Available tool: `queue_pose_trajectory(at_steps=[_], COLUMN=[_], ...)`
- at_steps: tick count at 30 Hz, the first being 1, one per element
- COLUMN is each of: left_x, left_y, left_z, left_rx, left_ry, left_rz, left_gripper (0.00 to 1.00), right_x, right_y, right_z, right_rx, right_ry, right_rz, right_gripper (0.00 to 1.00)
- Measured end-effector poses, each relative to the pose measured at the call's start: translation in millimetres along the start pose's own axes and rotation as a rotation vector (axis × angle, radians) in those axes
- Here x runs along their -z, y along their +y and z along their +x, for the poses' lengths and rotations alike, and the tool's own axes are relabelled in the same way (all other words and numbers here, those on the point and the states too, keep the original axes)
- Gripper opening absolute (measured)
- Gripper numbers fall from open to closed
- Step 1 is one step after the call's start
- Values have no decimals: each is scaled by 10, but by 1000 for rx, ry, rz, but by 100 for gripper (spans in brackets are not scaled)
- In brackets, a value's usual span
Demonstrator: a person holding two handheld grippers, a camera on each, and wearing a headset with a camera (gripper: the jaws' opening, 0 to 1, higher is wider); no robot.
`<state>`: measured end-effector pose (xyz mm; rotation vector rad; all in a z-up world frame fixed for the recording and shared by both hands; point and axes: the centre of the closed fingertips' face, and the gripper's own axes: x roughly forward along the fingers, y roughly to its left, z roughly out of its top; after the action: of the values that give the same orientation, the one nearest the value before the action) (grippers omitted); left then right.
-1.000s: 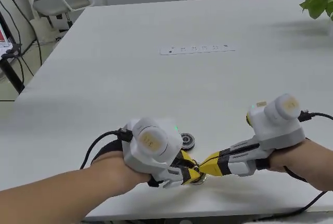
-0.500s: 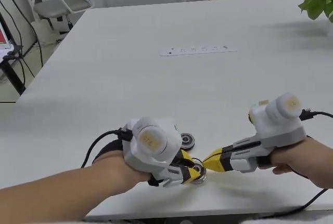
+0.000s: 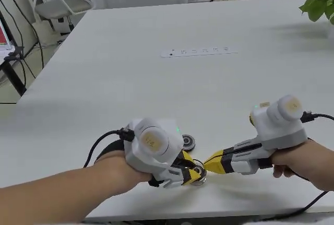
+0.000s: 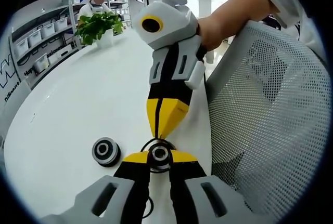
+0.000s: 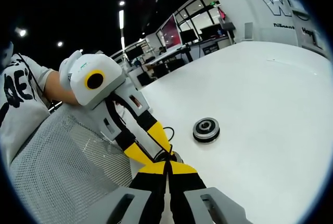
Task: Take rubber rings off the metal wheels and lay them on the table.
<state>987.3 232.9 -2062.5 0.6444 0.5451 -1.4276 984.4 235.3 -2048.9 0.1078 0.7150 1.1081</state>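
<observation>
step: peeling the rubber ring [image 4: 147, 145] off the held wheel [image 4: 159, 154]
left gripper [image 4: 158, 157]: jaws clamped on the wheel, low over the table [image 3: 156, 79] near its front edge
right gripper [image 5: 166, 165]: jaws pressed together, tip at the wheel's rim; looks to nip the thin ring, hard to confirm
other wheel [image 3: 187, 142]: flat on table just beside left gripper, dark band round it, ring likely still on
how to do it: keep the left clamp firm, draw the right gripper out and away from the rim so the ring stretches over the edge. Don't let go early or it may snap back. Then lay it on bare table.
change vs 1 s ago: right tip overlapped the left jaws then, now drawn back a little; left gripper and other wheel same spot
</observation>
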Motion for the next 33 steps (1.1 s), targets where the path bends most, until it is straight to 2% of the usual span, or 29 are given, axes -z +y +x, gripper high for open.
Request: queue_pose_trajectory(at_steps=[5, 11, 19, 27, 33], left_x=[-70, -88, -149, -253, -308], left_y=[13, -28, -21, -6, 61], left_z=[-53, -100, -199, -359, -534], left_rx=[-3, 10, 7, -9, -40], left_ry=[-27, -33, -56, -105, -146], left_rz=[-19, -24, -40, -67, -106], left_gripper=[11, 13, 17, 22, 27], right_x=[-14, -24, -40, -48, -51], right_y=[-21, -10, 11, -34, -65], right_z=[-14, -19, -24, -39, -51], right_rx=[5, -2, -12, -7, -1], right_ry=[-9, -17, -26, -33, -37], right_rz=[2, 6, 9, 10, 10], right_gripper=[0, 0, 0, 0, 0])
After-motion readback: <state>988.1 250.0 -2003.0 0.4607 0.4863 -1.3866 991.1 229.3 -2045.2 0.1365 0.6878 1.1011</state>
